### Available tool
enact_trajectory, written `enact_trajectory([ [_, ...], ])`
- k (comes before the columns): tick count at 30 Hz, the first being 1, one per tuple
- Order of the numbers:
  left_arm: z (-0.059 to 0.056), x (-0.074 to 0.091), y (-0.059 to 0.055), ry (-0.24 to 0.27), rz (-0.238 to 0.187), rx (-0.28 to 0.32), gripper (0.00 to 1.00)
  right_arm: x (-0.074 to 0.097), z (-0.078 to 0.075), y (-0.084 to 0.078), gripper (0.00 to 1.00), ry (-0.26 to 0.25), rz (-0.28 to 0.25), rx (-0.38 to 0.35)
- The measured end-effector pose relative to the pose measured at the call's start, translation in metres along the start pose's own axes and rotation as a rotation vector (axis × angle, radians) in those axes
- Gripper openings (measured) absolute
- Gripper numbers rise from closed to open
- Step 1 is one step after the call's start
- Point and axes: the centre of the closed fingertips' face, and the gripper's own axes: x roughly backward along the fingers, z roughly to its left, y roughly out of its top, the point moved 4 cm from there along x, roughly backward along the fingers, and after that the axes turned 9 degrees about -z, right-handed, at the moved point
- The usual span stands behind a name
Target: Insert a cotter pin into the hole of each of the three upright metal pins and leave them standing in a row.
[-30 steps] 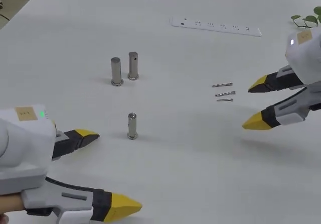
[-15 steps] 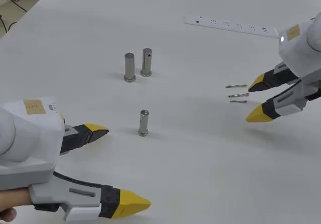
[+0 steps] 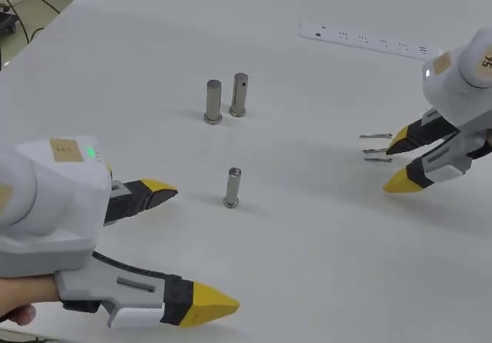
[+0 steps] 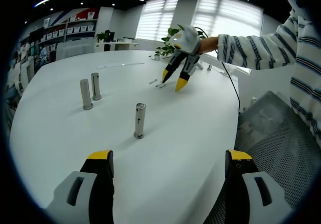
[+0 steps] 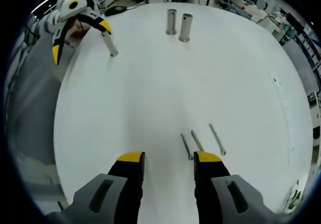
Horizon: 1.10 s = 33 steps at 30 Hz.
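Three upright metal pins stand on the white table: two side by side at the back [image 3: 214, 101] [image 3: 239, 95] and one alone nearer me [image 3: 233, 188]. Three cotter pins [image 3: 376, 148] lie in a small row to the right. My right gripper [image 3: 400, 161] is open, its yellow tips just right of the cotter pins [image 5: 200, 140]. My left gripper [image 3: 187, 248] is open at the lower left, with the lone pin [image 4: 139, 120] ahead of its jaws and the pair [image 4: 91, 90] further off.
A white power strip [image 3: 361, 41] lies at the far side of the table. The table edge runs close on the left [image 3: 46, 20]. A person's striped sleeve [image 4: 261, 43] reaches in behind the right gripper.
The right gripper has come down and in toward the cotter pins, jaws narrowing. The head camera shifted, sliding the scene rightward. The left gripper stays open near the lone pin.
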Motion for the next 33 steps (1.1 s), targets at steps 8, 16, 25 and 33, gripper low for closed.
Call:
enact_trajectory([
  [8, 0.0017, 0.0001, -0.0003, 0.012, 0.002, -0.003, 0.93, -0.0027, -0.0049, 0.004, 0.37, 0.011, 0.002, 0.001],
  [16, 0.0016, 0.0011, 0.0011, 0.015, -0.003, -0.003, 0.91, -0.0045, -0.0021, 0.0026, 0.33, 0.032, 0.026, 0.015],
  [25, -0.0014, -0.0019, 0.0, 0.01, -0.004, -0.003, 0.9, -0.0045, -0.0037, 0.0032, 0.3, 0.03, 0.036, 0.009],
  [33, -0.0014, -0.0018, -0.0005, 0.012, -0.006, 0.001, 0.9, -0.0043, -0.0047, 0.0039, 0.27, 0.019, 0.038, -0.026],
])
